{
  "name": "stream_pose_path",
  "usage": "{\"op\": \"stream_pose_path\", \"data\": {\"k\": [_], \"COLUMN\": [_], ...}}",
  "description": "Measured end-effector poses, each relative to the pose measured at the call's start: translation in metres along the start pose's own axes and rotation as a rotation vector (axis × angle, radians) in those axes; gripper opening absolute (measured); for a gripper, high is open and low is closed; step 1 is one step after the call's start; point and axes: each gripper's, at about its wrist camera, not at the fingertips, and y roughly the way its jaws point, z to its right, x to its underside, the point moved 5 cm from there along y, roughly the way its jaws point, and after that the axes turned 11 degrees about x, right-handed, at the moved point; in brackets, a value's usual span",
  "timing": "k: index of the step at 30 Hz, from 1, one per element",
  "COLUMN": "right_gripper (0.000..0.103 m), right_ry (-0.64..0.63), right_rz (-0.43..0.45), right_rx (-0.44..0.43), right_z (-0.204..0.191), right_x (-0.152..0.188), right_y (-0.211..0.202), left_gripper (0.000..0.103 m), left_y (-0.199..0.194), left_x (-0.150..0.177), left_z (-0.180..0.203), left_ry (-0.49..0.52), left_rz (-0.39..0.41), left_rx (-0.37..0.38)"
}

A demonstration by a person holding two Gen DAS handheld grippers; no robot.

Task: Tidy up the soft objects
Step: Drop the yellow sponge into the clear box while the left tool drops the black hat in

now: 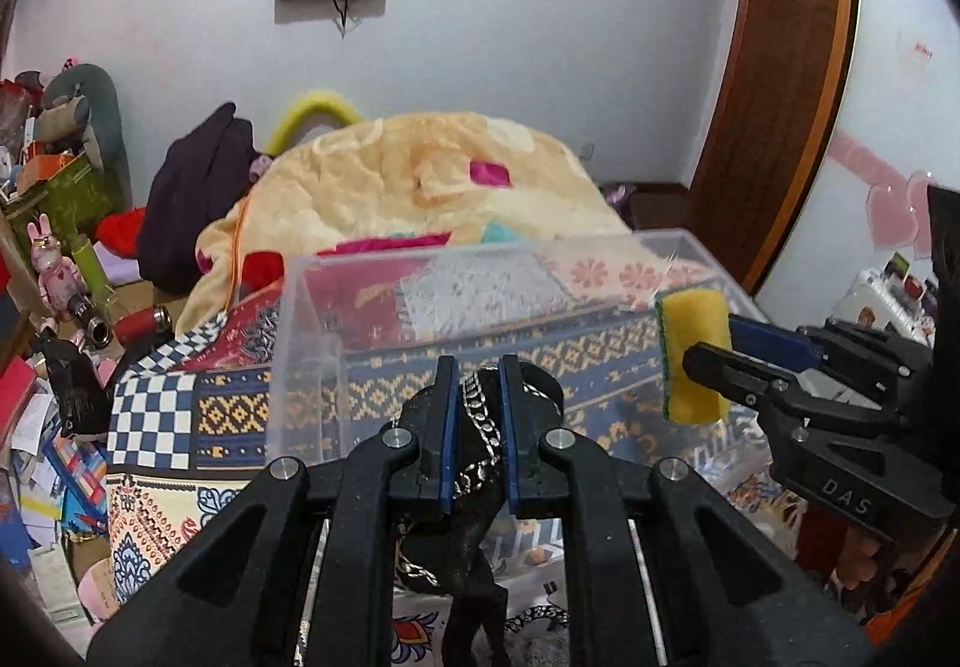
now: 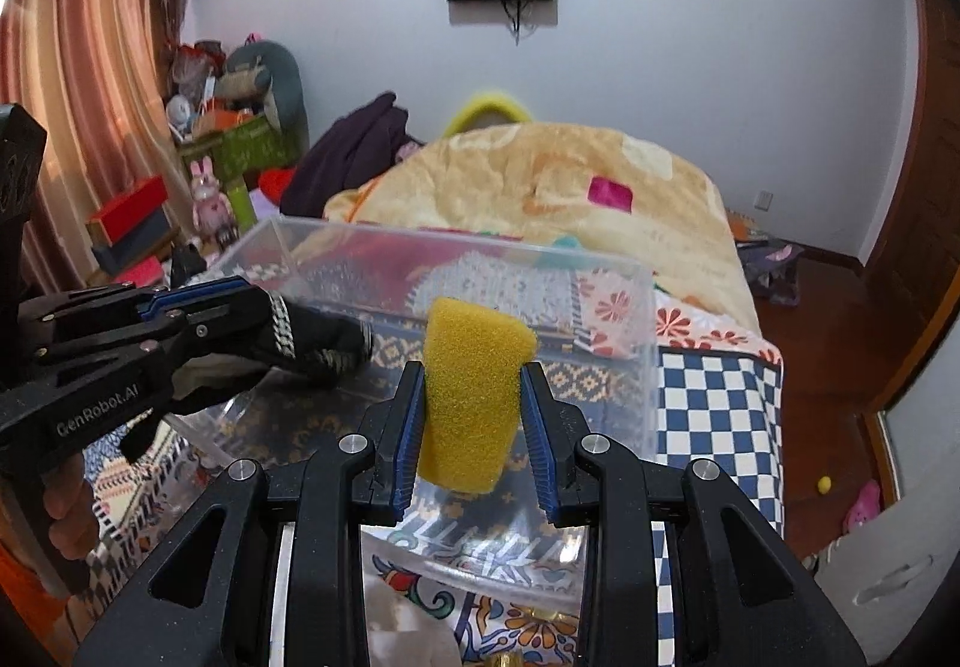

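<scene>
My left gripper (image 1: 477,367) is shut on a black soft item with silver chain trim (image 1: 480,427), held over the near part of a clear plastic bin (image 1: 312,307). It also shows in the right wrist view (image 2: 312,343), at the left. My right gripper (image 2: 471,373) is shut on a yellow sponge (image 2: 471,397) with a green scouring side, held upright over the bin (image 2: 600,271). In the left wrist view the sponge (image 1: 693,355) sits at the bin's right side, in the right gripper (image 1: 708,343).
The bin stands on a bed with a patterned cover (image 1: 156,427). A cream blanket heap (image 1: 432,181) lies behind it. Cluttered shelves and toys (image 1: 54,247) are at the left. A wooden door (image 1: 780,96) is at the right, with floor (image 2: 840,367) beside the bed.
</scene>
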Motion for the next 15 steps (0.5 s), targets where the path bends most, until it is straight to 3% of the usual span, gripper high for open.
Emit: {"op": "stream_pose_path", "data": {"k": [9, 11, 15], "right_gripper": [0.031, 0.034, 0.052], "right_ry": [-0.028, -0.024, -0.024], "right_rz": [-0.050, -0.049, -0.015], "right_rx": [-0.005, -0.012, 0.000], "right_z": [-0.004, -0.004, -0.003], "right_x": [0.001, 0.001, -0.002], "right_y": [0.006, 0.003, -0.008], "left_gripper": [0.014, 0.018, 0.031], "left_y": [-0.003, -0.006, -0.022], "left_x": [0.005, 0.004, 0.004], "left_z": [0.007, 0.007, 0.011], "left_ry": [0.020, 0.020, 0.022], "left_rz": [-0.013, -0.007, 0.027], "left_rx": [-0.001, 0.001, 0.011]}}
